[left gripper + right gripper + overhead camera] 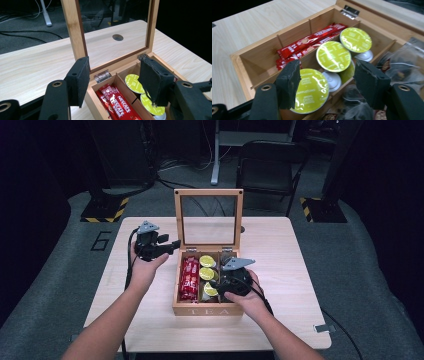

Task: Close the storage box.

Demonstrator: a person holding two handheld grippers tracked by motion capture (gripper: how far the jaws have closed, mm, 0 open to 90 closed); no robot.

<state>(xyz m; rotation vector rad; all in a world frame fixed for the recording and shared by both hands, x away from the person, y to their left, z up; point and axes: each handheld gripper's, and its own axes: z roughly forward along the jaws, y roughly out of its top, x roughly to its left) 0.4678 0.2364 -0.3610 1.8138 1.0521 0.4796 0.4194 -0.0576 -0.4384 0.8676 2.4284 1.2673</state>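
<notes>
We see three green-lidded coffee capsules [333, 56] lined up in the middle compartment of the open wooden tea box [207, 310], overlapping and tilted, the nearest capsule [312, 90] lying at the front end.

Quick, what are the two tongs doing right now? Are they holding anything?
Left tongs: open, holding nothing, beside the wooden tea box.
Right tongs: open, holding nothing, over the green-lidded capsules in the box.
</notes>
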